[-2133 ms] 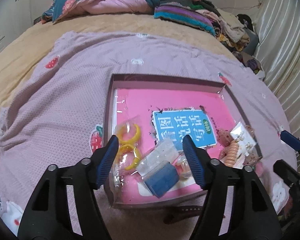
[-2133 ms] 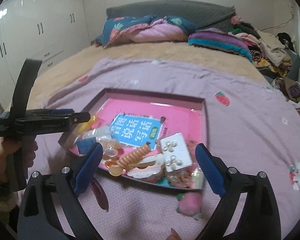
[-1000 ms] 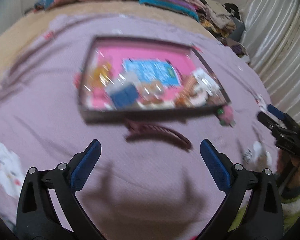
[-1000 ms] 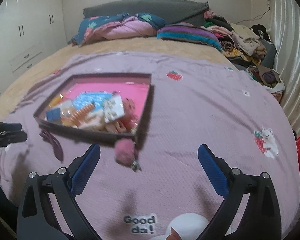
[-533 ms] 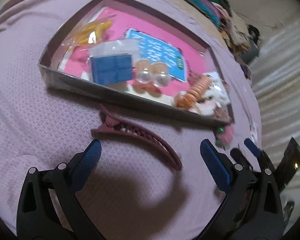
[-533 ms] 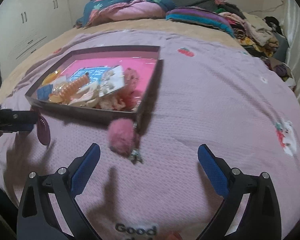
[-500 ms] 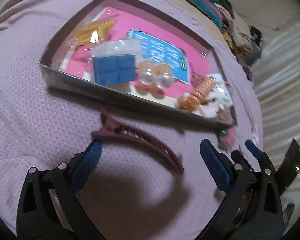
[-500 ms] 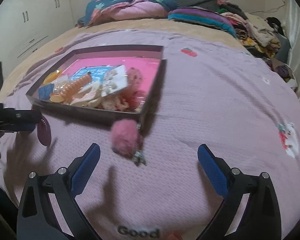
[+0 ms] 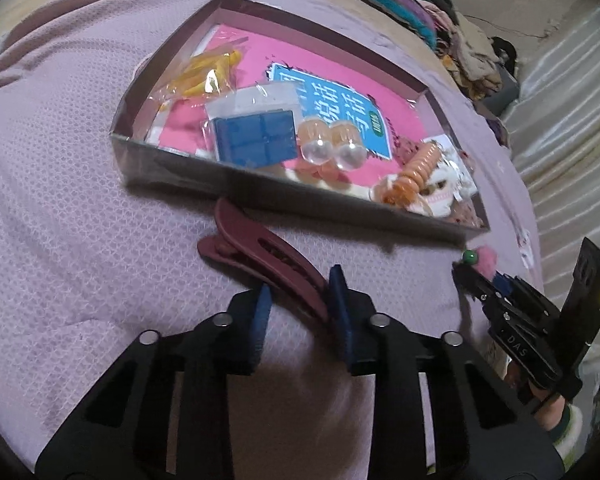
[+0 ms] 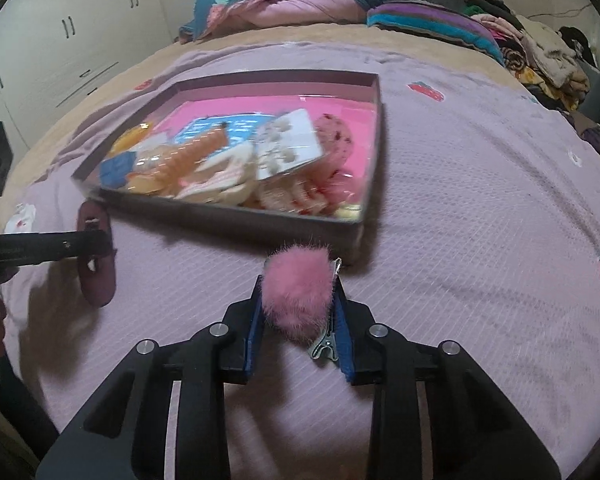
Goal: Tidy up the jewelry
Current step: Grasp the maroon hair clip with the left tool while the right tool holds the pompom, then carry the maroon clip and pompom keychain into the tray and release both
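Both claws have just been closing, each with an item between its blue pads. Left claw (image 9: 298, 300) pinches the far end of a long maroon hair clip (image 9: 268, 258); the clip lies on the lilac blanket (image 9: 80, 240) of the bed and runs away from the claw toward the near wall of the tray (image 9: 260, 184), its hinged end just short of that wall. In the right wrist view the same clip (image 10: 96, 256) shows at the left, crossed by the black finger of the left claw.

Right claw (image 10: 298, 316) is pressed onto a fluffy pink pom-pom clip (image 10: 298, 292). The pom-pom fills the gap between the pads, and its small metal clip pokes out beside the right pad. It sits on the blanket just outside the tray's near right corner (image 10: 360, 232). From the left wrist view the right claw (image 9: 470, 276) appears at the right edge, with a bit of pink fluff at its tips.

Inside the tray, on its pink floor, lie a blue case (image 9: 256, 140), two pearl-like bobbles (image 9: 332, 152), an orange spiral hair tie (image 9: 416, 168), yellow pieces in a clear bag (image 9: 208, 68) and a card of earrings (image 10: 288, 144).
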A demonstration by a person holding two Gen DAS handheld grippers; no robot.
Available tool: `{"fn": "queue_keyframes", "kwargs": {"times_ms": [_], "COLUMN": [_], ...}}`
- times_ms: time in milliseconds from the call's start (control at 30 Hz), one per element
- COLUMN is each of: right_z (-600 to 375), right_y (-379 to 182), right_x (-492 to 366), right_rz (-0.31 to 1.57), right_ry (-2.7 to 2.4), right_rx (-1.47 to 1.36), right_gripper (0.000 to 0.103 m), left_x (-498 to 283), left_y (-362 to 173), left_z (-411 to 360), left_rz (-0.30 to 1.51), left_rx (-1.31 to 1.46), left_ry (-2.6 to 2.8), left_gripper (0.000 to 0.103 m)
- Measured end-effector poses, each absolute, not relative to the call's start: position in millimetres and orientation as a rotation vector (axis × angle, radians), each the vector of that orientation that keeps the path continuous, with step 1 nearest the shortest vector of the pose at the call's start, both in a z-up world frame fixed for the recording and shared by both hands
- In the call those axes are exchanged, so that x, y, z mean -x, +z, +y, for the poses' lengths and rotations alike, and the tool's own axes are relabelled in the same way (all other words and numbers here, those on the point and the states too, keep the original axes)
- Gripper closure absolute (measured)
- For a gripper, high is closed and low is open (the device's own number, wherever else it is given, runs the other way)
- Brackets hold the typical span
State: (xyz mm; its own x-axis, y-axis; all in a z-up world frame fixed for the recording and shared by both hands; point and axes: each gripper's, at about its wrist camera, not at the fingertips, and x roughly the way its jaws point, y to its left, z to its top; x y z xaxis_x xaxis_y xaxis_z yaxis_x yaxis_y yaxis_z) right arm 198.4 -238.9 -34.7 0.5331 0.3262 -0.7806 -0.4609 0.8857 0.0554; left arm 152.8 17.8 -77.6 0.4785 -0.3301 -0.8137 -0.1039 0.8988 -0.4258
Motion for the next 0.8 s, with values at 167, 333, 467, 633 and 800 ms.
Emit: {"fn": "queue_keyframes", "kwargs": {"times_ms": [167,333,467,633,800], "right_z": [-233.8,-224.8,-217.3,-206.4,-204.9], "right_y": [-22.6,-12.6,-5.8,7.5,26.8], "right_x": [-174.9,-150.6,-133.1,-122.3,-126.7], "right_rz": [0.87,0.85,0.838,0.811,0.774], "right_ry": [0.504,0.534,0.555,0.574,0.573], "right_rx": [0.154,0.14,0.131,0.144,0.136], "right_gripper": [0.074,0.074,0.074,0.074,0.074], "left_x": [-133.4,-115.0,-99.7,-94.0,-100.9], "left_y": [-75.8,-73.9,-67.7,-55.2,-33.7], "left_z": [27.1,37.7,49.2,63.1,71.2], "left_rz": [1.074,1.084,1.068,1.035,1.002], "left_rx": [0.439,0.415,0.399,0.396,0.366], "left_ry": [-0.17,-0.17,-0.152,-0.136,-0.14], "left_gripper": [0.088,0.091,0.094,0.098,0.1]}}
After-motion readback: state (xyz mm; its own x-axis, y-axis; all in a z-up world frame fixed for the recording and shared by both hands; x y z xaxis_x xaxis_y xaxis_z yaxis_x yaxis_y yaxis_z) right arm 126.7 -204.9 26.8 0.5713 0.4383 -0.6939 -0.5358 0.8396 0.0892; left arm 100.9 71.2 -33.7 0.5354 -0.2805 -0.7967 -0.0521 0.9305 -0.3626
